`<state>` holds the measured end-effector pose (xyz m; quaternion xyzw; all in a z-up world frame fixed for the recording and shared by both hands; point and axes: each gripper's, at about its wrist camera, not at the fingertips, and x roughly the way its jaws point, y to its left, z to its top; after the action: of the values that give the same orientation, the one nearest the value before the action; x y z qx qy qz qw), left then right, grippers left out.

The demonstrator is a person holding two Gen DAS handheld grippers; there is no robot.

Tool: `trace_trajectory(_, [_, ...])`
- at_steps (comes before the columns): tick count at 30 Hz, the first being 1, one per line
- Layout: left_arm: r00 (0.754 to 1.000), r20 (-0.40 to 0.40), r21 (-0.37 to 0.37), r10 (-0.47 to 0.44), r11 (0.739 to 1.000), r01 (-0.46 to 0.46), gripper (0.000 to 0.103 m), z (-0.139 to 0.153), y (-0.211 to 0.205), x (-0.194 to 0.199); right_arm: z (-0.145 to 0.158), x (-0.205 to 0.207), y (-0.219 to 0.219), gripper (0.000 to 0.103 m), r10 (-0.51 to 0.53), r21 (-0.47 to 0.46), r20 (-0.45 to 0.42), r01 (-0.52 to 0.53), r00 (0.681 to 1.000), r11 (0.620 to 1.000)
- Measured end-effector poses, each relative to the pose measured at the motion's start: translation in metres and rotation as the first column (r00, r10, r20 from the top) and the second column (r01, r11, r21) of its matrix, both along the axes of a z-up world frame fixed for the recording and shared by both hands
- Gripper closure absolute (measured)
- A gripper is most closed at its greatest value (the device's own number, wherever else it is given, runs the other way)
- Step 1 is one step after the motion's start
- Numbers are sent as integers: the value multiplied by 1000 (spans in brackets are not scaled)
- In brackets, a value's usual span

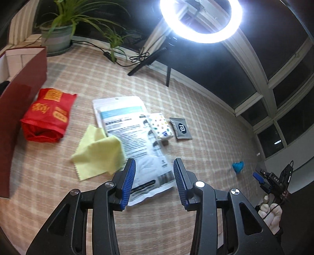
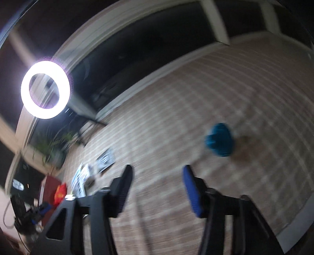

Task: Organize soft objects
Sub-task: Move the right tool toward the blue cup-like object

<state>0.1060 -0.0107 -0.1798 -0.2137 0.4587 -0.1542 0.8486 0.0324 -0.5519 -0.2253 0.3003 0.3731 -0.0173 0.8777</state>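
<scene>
The scene was lit chiefly by a circular white ring light (image 1: 201, 18), which was blown out to pure white glare in both views; the windows behind it were black. In the left wrist view the checked beige tabletop (image 1: 196, 121) was brightly and evenly lit, and the objects on it were rendered fairly sharp, with slight smearing at the crumpled yellow cloth (image 1: 98, 151). The right wrist view was heavily motion-blurred throughout, and the small teal fabric lump (image 2: 219, 139) was smeared. Fisheye bending curved the window frames, and the corners were vignetted dark.
</scene>
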Motion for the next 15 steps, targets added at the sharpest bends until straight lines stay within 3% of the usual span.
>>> trace_trajectory(8, [1000, -6, 18, -3, 1000, 3, 64, 0, -25, 2, -46, 15, -85, 80, -108, 62, -93, 114, 990, 992])
trace_trajectory(15, [1000, -16, 51, 15, 999, -14, 64, 1, -35, 0, -79, 46, -131, 82, -141, 81, -162, 155, 977, 985])
